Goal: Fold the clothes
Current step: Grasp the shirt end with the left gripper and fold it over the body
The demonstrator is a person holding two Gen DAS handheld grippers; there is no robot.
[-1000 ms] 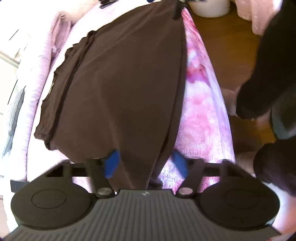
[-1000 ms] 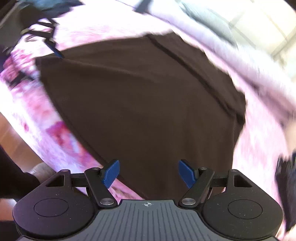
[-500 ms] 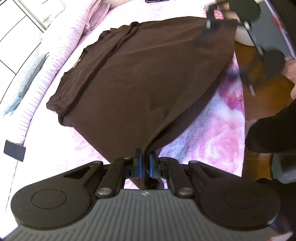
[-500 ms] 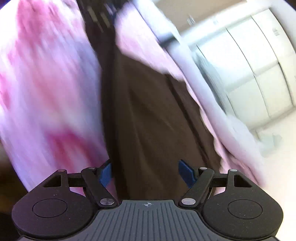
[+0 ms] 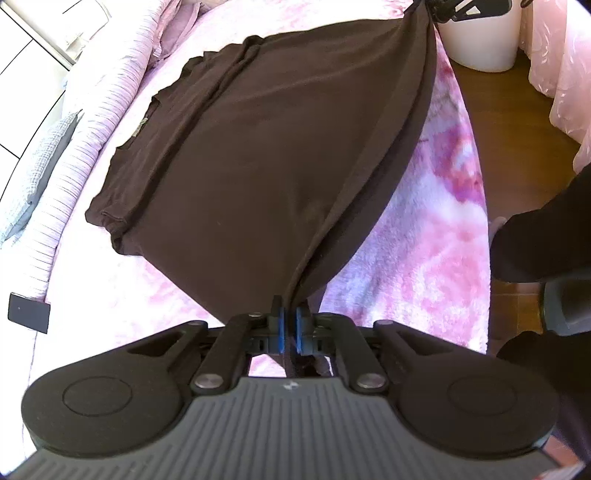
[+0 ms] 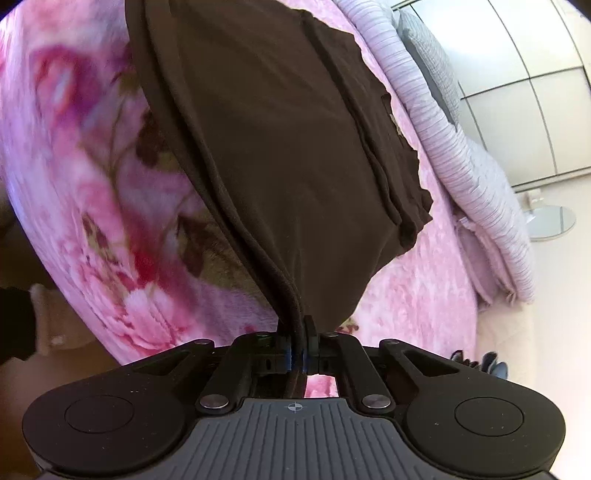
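A dark brown shirt [image 5: 273, 147] lies on a pink floral blanket [image 5: 417, 240], its sleeves folded in at the far side. My left gripper [image 5: 290, 328] is shut on one corner of the shirt's near hem and lifts it. My right gripper [image 6: 297, 349] is shut on the other hem corner of the shirt [image 6: 280, 140]; it shows at the top right of the left wrist view [image 5: 436, 5]. The hem edge stretches taut between the two grippers above the blanket [image 6: 92, 192].
A striped lilac duvet [image 5: 92, 122] and a grey pillow [image 5: 40, 166] lie at the far side of the bed. A white bin [image 5: 480, 40] stands on the wooden floor [image 5: 517, 129] beside the bed. A small black device [image 5: 27, 317] lies at the left. White wardrobe doors [image 6: 517, 74] stand behind.
Both grippers have closed on the shirt's hem corners, the left first and then the right, and lifted the hem off the blanket.
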